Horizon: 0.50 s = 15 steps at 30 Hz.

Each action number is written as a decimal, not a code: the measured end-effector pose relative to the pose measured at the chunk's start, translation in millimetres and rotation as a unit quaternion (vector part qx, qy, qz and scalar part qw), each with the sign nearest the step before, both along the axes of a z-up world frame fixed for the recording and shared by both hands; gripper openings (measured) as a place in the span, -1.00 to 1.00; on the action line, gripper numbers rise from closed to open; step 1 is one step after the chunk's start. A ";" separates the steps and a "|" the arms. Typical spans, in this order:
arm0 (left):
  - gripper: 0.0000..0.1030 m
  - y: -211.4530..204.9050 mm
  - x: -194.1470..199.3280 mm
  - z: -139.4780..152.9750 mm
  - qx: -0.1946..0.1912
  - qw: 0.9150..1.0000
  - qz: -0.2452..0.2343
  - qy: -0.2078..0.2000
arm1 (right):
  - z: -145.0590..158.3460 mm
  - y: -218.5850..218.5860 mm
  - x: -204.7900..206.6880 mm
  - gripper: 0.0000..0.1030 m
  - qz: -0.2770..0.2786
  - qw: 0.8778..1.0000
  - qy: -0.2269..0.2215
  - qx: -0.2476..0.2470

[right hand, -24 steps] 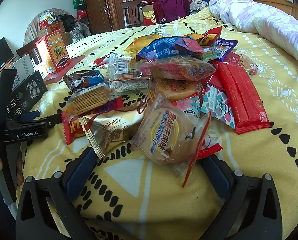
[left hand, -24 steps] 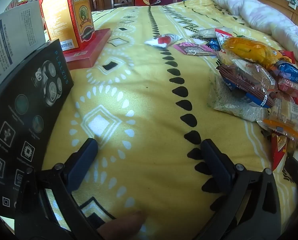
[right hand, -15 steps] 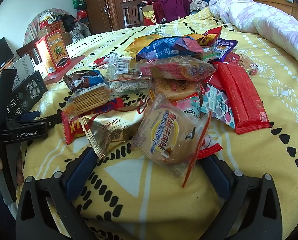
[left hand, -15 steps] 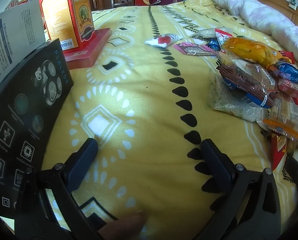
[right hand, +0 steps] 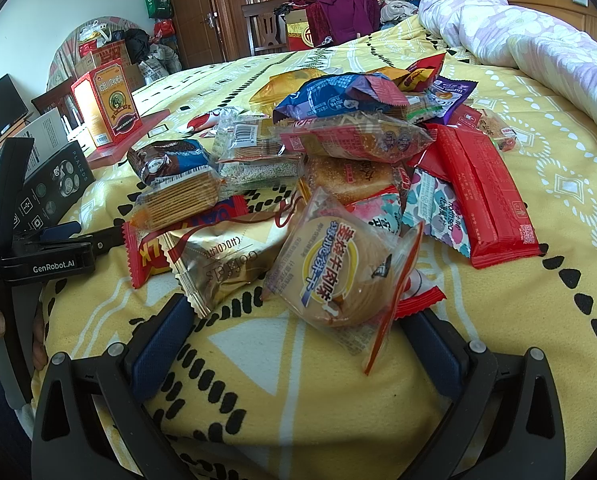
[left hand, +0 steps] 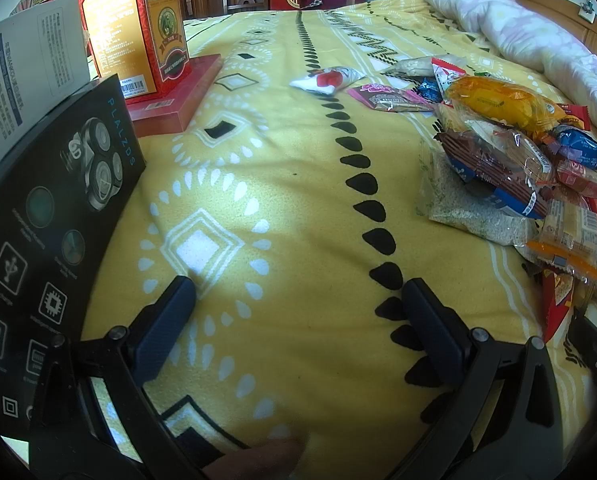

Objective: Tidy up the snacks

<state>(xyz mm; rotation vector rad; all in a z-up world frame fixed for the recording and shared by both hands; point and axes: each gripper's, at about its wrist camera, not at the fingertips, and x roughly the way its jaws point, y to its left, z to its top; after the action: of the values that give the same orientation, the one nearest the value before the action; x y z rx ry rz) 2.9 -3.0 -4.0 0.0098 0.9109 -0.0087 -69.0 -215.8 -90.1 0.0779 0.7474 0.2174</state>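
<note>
A pile of wrapped snacks [right hand: 350, 148] lies on the yellow patterned bedspread [right hand: 558, 184]. Nearest my right gripper [right hand: 298, 312] is a clear round biscuit packet [right hand: 338, 276], lying between the open fingers, with a gold chocolate packet [right hand: 222, 256] to its left and a long red packet [right hand: 486, 192] at right. My left gripper [left hand: 298, 300] is open and empty over bare bedspread [left hand: 278, 168]; the pile [left hand: 510, 160] lies to its right. A white-red packet [left hand: 326, 78] and a pink packet [left hand: 390, 98] lie apart farther back.
A black shaver box [left hand: 46, 232] stands at the left edge, a white box [left hand: 22, 68] behind it. A red-orange carton [left hand: 138, 24] stands on a flat red box [left hand: 178, 100]. A rolled pink quilt [right hand: 538, 48] lies at far right. The left gripper shows in the right view [right hand: 46, 256].
</note>
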 end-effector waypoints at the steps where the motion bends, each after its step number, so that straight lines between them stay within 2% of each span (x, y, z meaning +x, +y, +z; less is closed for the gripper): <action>1: 1.00 0.1 0.0 0.0 0.000 1.000 0.000 0.000 | 0.0 0.0 0.0 1.00 0.000 1.000 0.000 0.000; 15: 1.00 -1.7 0.0 1.8 -0.001 1.000 0.000 0.000 | -0.1 -0.1 0.1 1.00 0.000 1.000 0.000 0.000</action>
<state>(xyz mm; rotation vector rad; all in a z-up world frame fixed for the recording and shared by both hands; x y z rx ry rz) 2.9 -4.8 -2.2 0.0086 0.9118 -0.0095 -68.9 -215.8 -90.2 0.0771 0.7475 0.2170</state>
